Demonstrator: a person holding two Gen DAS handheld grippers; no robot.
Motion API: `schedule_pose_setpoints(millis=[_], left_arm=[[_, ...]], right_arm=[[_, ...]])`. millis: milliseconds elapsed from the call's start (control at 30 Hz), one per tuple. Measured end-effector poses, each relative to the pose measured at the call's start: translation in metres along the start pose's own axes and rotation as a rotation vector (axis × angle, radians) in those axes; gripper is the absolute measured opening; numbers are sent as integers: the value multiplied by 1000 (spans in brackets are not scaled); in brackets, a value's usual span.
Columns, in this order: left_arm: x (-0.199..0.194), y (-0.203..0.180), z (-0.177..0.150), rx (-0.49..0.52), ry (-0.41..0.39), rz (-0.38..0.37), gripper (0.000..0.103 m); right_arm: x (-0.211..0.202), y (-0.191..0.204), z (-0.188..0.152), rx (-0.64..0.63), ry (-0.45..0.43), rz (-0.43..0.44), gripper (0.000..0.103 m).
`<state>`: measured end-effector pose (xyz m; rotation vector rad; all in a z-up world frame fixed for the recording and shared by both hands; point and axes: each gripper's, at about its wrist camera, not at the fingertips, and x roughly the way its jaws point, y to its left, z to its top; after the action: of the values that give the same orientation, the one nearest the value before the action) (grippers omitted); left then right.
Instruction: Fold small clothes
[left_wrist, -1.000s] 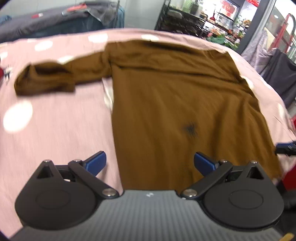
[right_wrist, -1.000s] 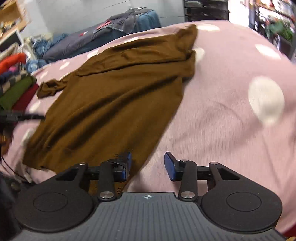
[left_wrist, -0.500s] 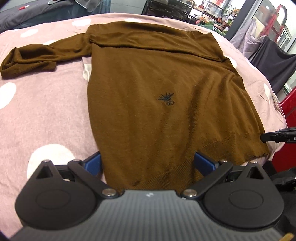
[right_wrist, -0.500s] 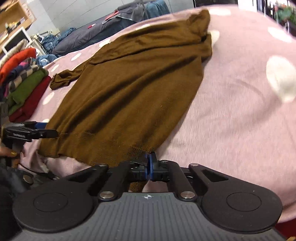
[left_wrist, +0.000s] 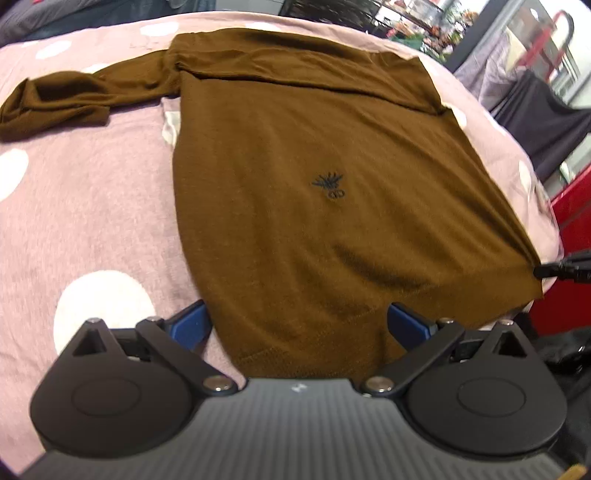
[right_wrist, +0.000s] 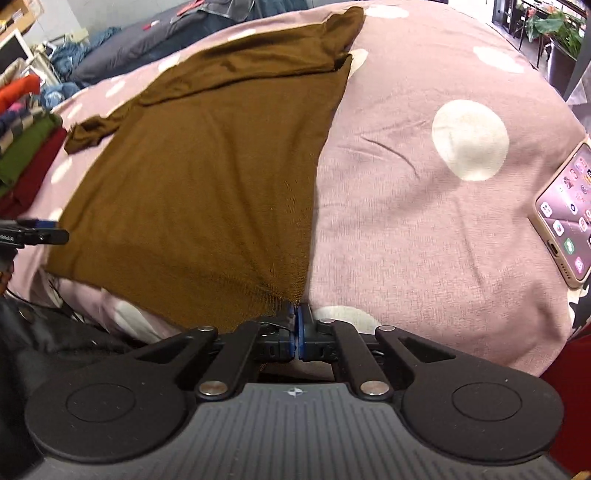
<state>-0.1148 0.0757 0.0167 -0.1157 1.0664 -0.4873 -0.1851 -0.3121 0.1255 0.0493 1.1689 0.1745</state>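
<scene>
A brown long-sleeved sweater (left_wrist: 314, 166) lies spread flat on a pink bed cover with white dots (left_wrist: 92, 206). It has a small dark emblem on the chest. One sleeve stretches to the far left. My left gripper (left_wrist: 299, 325) is open, its blue pads on either side of the sweater's near hem corner. My right gripper (right_wrist: 297, 325) is shut on the other hem corner of the sweater (right_wrist: 221, 177) and pulls the cloth taut. The right gripper's tip also shows in the left wrist view (left_wrist: 561, 271), and the left gripper's tip in the right wrist view (right_wrist: 33, 234).
A phone (right_wrist: 565, 214) with its screen lit lies on the bed cover at the right. A stack of folded clothes (right_wrist: 22, 147) stands at the left edge. Dark bedding (right_wrist: 155, 37) lies behind. A red object (left_wrist: 576, 206) and hanging clothes stand to the right of the bed.
My right gripper closed on the hem corner and has pulled it taut toward the bed's edge. My left gripper moved in on the opposite hem corner and stays open.
</scene>
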Motion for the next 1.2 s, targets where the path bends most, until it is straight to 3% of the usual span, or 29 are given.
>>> schedule_pose_setpoints(millis=[267,333,400,433,600,700,867,933,1033,1067,1100,1133,1200], left_arm=[[3,-3,-3,33,2,13,103],[4,-6,-2,47,11,22,103],[3,-6,0,46,17,21,103],[2,-4,1,30,17,17,103],[-11,14,11,-142,-45,-9,103],[-22,23,17,-206,-141,22,103],[-23,32,31,-252,-210,91,103],[-19,32,38,-254,-214,106,103],[-15,32,49,-247,-216,164,103],[-16,34,52,-248,-216,184,103],[-16,36,55,-247,-223,199,103],[-19,40,56,-247,-236,218,103],[-24,52,62,-264,-263,263,103]], right_arm=[[4,-1,2,-15,17,-14,2],[2,-3,4,4,29,-3,8],[-7,-4,6,28,7,-15,29],[-12,-4,9,43,-5,-29,33],[-31,-5,28,107,-111,-26,56],[-32,1,38,124,-174,24,66],[-10,24,62,149,-215,222,68],[5,49,78,73,-225,236,68],[24,85,106,-11,-228,236,79],[29,94,114,-25,-231,242,85],[33,102,122,-41,-236,254,99],[38,108,131,-49,-245,258,103],[47,117,143,-59,-258,223,103]])
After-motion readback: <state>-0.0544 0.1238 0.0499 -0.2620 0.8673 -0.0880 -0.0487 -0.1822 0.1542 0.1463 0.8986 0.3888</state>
